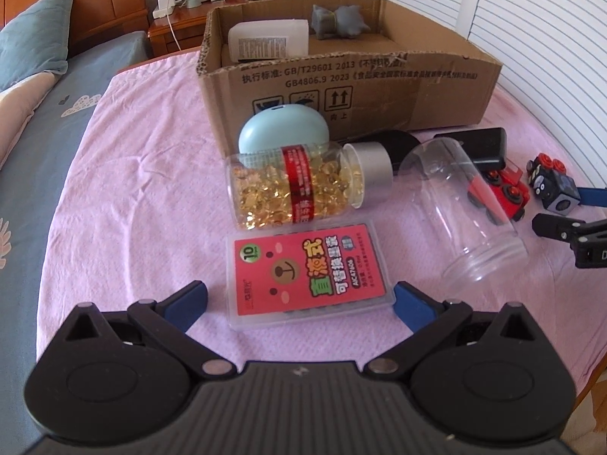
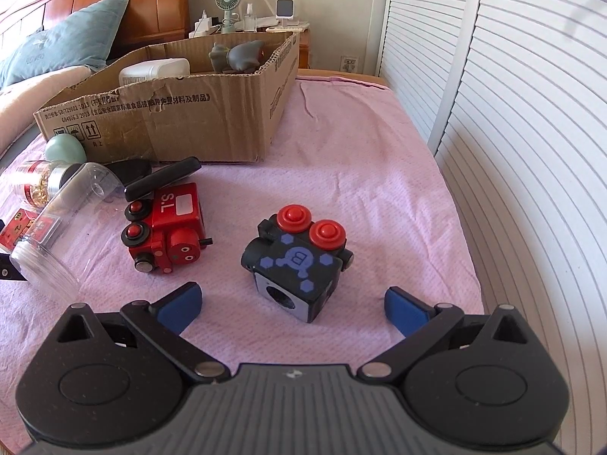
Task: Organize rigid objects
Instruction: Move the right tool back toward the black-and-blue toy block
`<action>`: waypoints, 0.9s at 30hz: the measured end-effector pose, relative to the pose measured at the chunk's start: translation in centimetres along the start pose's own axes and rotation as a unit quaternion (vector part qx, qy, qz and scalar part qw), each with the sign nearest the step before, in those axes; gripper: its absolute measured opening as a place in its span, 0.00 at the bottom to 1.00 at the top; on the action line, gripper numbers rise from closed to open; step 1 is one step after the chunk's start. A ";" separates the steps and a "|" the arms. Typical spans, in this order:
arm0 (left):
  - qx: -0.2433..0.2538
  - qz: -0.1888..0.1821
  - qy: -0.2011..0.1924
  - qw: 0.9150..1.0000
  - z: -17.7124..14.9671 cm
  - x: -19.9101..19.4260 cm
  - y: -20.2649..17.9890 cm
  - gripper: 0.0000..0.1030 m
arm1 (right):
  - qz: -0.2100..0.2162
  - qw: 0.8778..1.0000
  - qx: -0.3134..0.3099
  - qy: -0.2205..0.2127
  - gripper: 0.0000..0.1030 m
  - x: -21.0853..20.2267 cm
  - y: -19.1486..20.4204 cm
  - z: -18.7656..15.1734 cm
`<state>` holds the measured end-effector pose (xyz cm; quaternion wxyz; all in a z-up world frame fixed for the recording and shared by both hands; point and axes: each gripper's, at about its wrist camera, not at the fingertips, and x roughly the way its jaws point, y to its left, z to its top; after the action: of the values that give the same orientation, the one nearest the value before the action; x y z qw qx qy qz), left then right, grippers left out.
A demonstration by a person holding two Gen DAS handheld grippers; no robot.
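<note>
Left gripper (image 1: pixel 299 299): jaws spread wide, empty, low over the pink cloth (image 1: pixel 144 174), its blue pads flanking the near end of the flat pink-labelled case (image 1: pixel 307 269) without touching. Right gripper (image 2: pixel 292 305): likewise released, with the black toy block (image 2: pixel 297 265) lying between its pads, untouched. Red toy engine (image 2: pixel 165 237) lies just beside it. Capsule bottle (image 1: pixel 303 185) and clear jar (image 1: pixel 463 212) lie on their sides before the cardboard box (image 1: pixel 341 91), which holds a white container (image 1: pixel 269 40) and a grey figure (image 1: pixel 337 21).

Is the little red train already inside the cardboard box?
No, the red train lies on the pink cloth in front of the cardboard box, beside the black toy cube.
</note>
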<state>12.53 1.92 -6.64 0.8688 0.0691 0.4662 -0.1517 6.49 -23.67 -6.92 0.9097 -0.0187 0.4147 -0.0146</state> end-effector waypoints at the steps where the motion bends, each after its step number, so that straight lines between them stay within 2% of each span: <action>1: -0.006 0.004 0.002 1.000 -0.2 -0.1 0.5 1.00 | 0.000 1.000 0.000 0.000 1.00 0.0 0.0 0.0; 7: -0.020 0.013 -0.008 1.000 -0.9 -0.5 1.5 1.00 | 0.005 1.000 -0.007 0.000 1.00 -0.1 0.0 0.0; 12: -0.028 0.017 -0.008 0.999 -0.6 -0.3 1.5 1.00 | 0.039 0.997 -0.052 0.027 1.00 0.3 -0.2 1.2; 17: -0.027 0.017 -0.013 0.999 -0.8 -0.4 1.5 1.00 | 0.095 0.989 -0.113 0.023 1.00 1.7 -0.6 2.7; 22: -0.026 0.017 -0.017 0.999 -0.9 -0.5 1.5 1.00 | 0.124 0.981 -0.145 0.033 1.00 2.7 -0.3 4.1; 27: -0.023 0.015 -0.023 0.999 -1.1 -0.6 1.5 1.00 | 0.150 0.970 -0.183 0.048 1.00 1.1 1.4 2.6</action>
<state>11.84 3.72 -6.80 0.8829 0.0530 0.4482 -0.1294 9.19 -22.26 -6.06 0.8618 -0.1219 0.4512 0.1969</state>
